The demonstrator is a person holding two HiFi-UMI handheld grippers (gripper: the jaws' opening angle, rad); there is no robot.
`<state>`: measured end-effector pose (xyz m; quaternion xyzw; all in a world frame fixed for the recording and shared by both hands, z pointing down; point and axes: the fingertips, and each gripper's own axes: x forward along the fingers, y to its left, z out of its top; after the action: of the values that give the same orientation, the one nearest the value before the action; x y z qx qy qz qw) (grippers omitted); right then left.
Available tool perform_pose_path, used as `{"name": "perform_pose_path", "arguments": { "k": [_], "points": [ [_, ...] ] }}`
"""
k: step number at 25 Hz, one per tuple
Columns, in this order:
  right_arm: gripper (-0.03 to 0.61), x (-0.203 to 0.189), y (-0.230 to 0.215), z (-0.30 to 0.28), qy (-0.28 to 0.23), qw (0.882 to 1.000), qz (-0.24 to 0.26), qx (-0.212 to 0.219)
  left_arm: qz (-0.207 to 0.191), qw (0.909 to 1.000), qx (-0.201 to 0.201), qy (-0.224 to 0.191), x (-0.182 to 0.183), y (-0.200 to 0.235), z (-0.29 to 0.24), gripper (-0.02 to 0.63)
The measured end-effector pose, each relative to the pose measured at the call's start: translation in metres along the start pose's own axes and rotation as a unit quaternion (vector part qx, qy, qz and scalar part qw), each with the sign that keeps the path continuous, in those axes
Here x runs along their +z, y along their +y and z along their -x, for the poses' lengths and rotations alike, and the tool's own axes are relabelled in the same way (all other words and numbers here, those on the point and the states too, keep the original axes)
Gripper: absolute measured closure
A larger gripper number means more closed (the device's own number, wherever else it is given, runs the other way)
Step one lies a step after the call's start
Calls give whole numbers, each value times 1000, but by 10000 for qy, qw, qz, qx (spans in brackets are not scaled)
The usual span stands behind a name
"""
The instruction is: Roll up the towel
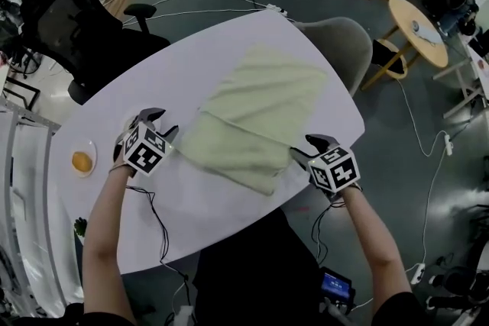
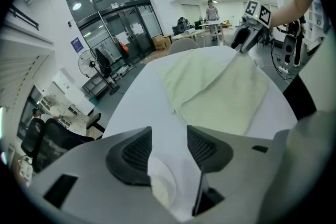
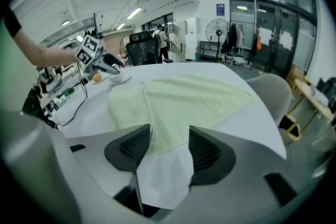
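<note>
A pale yellow-green towel (image 1: 260, 114) lies on the white table (image 1: 199, 57), with the strip nearest me doubled over onto the rest. My left gripper (image 1: 163, 126) hovers just off the towel's left corner. In the left gripper view its jaws stand open (image 2: 169, 139) with only bare table between them, and the towel (image 2: 220, 92) lies beyond. My right gripper (image 1: 300, 149) is at the towel's near right corner, open (image 3: 169, 139). The towel's edge (image 3: 173, 107) reaches between its jaw tips, but the pads do not press on it.
A small plate with an orange thing (image 1: 82, 162) sits at the table's left edge, near my left gripper. A black office chair (image 1: 76, 27) stands at the far left, a grey chair (image 1: 344, 42) behind the table and a round wooden table (image 1: 416, 27) at the far right. Cables cross the floor.
</note>
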<state>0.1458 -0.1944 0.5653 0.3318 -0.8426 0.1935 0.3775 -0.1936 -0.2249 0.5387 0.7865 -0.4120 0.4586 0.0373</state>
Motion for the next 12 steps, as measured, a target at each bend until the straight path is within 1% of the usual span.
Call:
{"name": "perform_pose_path", "arguments": {
  "k": [1, 3, 5, 6, 7, 9, 10, 12],
  "points": [
    [333, -4, -1, -4, 14, 9993, -304, 194, -7, 10000, -27, -7, -5, -4, 5, 385],
    [327, -12, -1, -13, 57, 9941, -881, 622, -28, 10000, -86, -4, -14, -14, 13, 388],
    [313, -15, 0, -16, 48, 9888, -1199, 891, -28, 9998, -171, -11, -23, -27, 17, 390],
    [300, -15, -1, -15, 27, 9878, -1252, 921, -20, 9997, -223, -18, -26, -33, 18, 390],
    [290, -16, -1, -15, 6, 9882, -1241, 893, -8, 9996, -279, -19, -30, -38, 19, 390],
    [302, -19, 4, -14, -19, 9917, -1015, 784, 30, 9993, -382, 5, -39, -48, 19, 393],
    [313, -20, 12, -12, -8, 9937, -812, 777, 59, 9991, -418, 27, -45, -52, 19, 394],
    [313, -25, 34, -6, 70, 9960, -324, 830, 107, 9988, -478, 73, -54, -59, 17, 402]
  ]
}}
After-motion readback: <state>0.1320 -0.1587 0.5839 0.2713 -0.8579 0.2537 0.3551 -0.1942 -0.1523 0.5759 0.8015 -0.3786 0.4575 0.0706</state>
